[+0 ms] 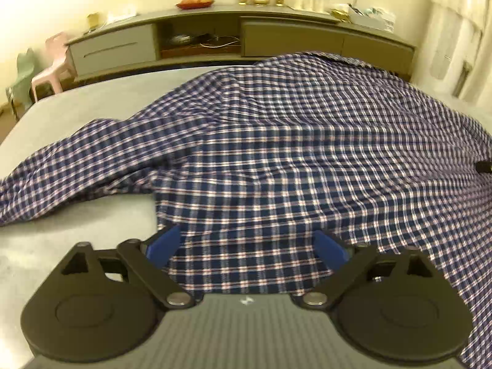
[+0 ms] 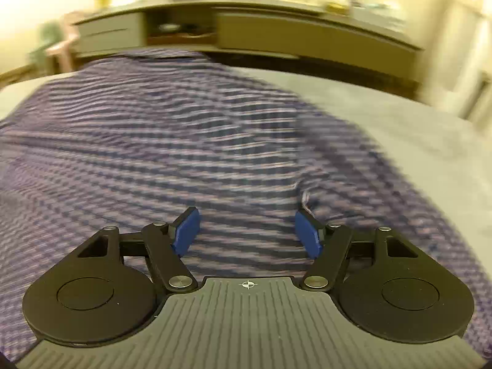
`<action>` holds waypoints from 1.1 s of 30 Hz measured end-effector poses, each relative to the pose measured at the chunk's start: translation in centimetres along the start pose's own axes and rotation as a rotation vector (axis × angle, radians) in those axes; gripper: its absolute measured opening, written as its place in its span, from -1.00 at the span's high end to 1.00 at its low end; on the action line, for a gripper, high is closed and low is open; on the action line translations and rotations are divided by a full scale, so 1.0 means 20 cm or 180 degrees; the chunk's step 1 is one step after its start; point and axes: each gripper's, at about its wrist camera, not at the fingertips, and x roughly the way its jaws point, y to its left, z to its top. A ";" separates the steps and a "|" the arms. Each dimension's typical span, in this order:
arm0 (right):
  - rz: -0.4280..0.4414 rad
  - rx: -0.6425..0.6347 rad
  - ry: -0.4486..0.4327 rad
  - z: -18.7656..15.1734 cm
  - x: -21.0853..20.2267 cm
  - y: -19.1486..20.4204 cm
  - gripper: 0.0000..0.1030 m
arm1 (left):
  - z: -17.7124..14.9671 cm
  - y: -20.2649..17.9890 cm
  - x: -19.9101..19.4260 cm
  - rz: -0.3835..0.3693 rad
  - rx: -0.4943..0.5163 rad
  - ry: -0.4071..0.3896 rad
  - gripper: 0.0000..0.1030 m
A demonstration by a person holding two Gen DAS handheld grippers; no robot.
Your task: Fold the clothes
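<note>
Plaid shirt (image 1: 276,141) lies spread on the grey tabletop (image 1: 77,113), sleeve (image 1: 61,172) trailing left; no folds visible, so folding remains. Left tool (image 1: 246,246) and right tool (image 2: 247,233) both released, hovering over the hem. Bare tabletop left and right; right view blurred.
</note>
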 end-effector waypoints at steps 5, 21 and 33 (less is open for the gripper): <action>-0.0199 0.0242 -0.0040 -0.03 0.00 -0.13 -0.24 | 0.04 0.01 -0.09 -0.0122 -0.0231 -0.0041 -0.50; -0.0110 0.0147 -0.0171 -0.10 -0.22 -0.15 -0.23 | 0.09 0.10 -0.10 -0.0098 -0.0613 -0.0090 -0.50; 0.0734 -0.0084 -0.0341 -0.10 -0.46 0.31 -0.62 | -0.12 1.09 -0.37 0.0135 -0.2563 -0.0620 -0.72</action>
